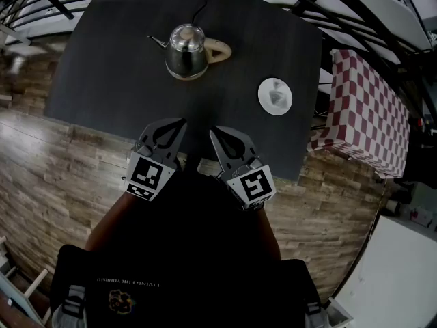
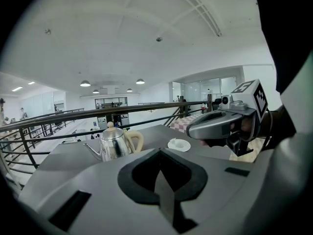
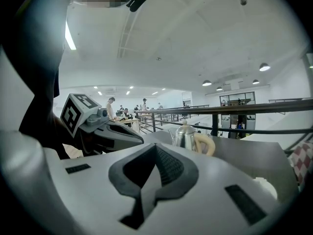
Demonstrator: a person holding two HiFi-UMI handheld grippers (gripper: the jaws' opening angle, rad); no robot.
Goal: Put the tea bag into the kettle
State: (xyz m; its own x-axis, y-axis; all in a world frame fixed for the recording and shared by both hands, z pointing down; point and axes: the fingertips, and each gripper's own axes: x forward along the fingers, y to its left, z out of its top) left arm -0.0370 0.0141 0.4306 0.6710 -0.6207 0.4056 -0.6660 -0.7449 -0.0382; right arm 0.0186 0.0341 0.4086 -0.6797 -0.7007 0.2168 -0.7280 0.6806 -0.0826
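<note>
A shiny steel kettle (image 1: 186, 49) with a cream handle and its lid on stands at the far middle of the dark table (image 1: 109, 80). To its right a white saucer (image 1: 275, 96) holds a small pale tea bag (image 1: 277, 98). My left gripper (image 1: 180, 122) and right gripper (image 1: 212, 130) hover side by side over the table's near edge, both shut and empty, well short of kettle and saucer. The left gripper view shows the kettle (image 2: 113, 143), the saucer (image 2: 179, 144) and the right gripper (image 2: 220, 124). In the right gripper view the kettle (image 3: 189, 136) stands ahead, with the left gripper (image 3: 105, 131) at left.
A red-and-white checked cloth (image 1: 369, 111) covers a surface right of the table. Black railings (image 1: 355, 19) curve behind the table. Wooden floor (image 1: 61, 162) lies below the near edge. A cord (image 1: 202, 2) runs from the kettle to the far edge.
</note>
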